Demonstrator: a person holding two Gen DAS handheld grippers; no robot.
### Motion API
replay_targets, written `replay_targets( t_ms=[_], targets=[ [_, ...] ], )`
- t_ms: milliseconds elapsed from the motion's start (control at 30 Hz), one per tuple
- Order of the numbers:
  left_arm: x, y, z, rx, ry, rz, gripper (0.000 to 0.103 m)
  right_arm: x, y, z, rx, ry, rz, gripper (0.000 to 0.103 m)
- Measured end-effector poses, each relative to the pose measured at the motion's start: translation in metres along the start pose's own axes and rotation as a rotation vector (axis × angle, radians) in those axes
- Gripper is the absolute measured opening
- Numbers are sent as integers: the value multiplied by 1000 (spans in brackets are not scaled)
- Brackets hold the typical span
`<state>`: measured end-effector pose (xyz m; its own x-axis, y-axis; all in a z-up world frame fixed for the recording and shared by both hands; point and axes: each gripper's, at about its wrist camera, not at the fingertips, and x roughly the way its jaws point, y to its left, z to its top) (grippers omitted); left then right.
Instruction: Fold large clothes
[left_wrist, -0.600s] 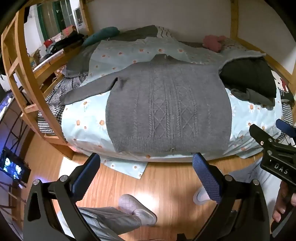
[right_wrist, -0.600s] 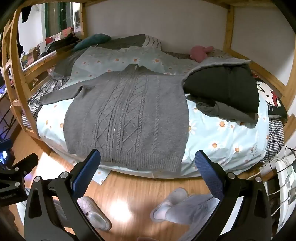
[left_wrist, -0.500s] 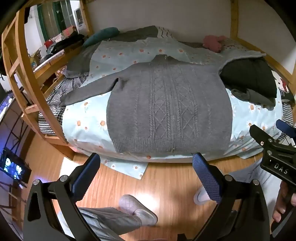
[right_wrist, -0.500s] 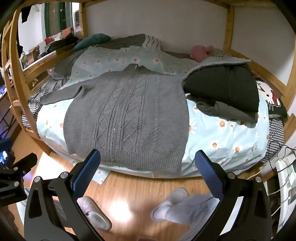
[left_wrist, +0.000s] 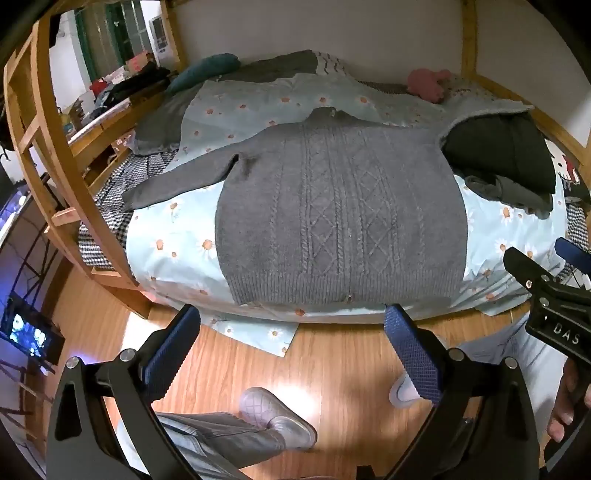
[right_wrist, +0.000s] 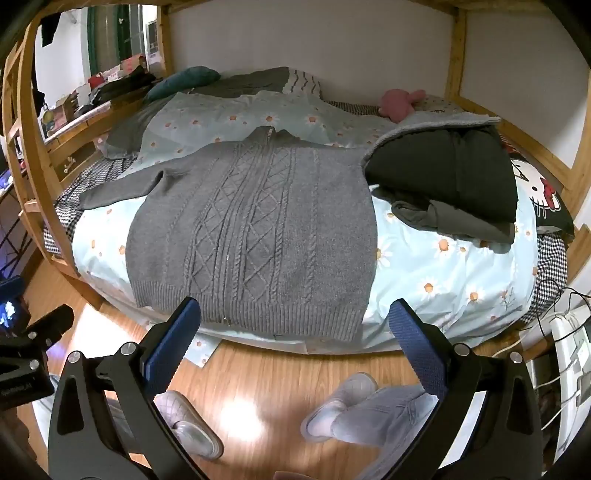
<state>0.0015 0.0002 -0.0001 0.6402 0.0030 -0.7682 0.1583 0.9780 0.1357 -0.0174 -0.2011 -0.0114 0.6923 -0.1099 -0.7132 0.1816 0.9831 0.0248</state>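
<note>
A grey cable-knit sweater (left_wrist: 340, 221) (right_wrist: 255, 236) lies spread flat on the bed's light blue daisy sheet (left_wrist: 173, 240) (right_wrist: 443, 280), hem toward me and one sleeve stretched out to the left. Its right sleeve is hidden under dark clothes. My left gripper (left_wrist: 291, 347) hovers open above the wooden floor, short of the hem, with nothing between its blue pads. In the right wrist view my right gripper (right_wrist: 293, 339) is open too, its left pad tip overlapping the hem in the picture, and holds nothing.
A pile of dark folded clothes (right_wrist: 447, 177) sits on the bed to the sweater's right. A pink plush (right_wrist: 400, 103) lies by the wall. Wooden bed posts (left_wrist: 62, 166) stand at left. The person's slippered feet (right_wrist: 340, 410) are on the floor (left_wrist: 332, 369). A power strip with cables (right_wrist: 569, 347) is at right.
Both grippers have edged slightly toward the bed, so the sweater sits a little larger and lower in view. Both stay open.
</note>
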Motion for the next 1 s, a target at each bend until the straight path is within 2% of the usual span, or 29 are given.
replay_targets(
  t_ms=[1000],
  targets=[
    [-1,2,-1,2,-7,15,99,1,1,0,1,4,-3,100]
  ],
)
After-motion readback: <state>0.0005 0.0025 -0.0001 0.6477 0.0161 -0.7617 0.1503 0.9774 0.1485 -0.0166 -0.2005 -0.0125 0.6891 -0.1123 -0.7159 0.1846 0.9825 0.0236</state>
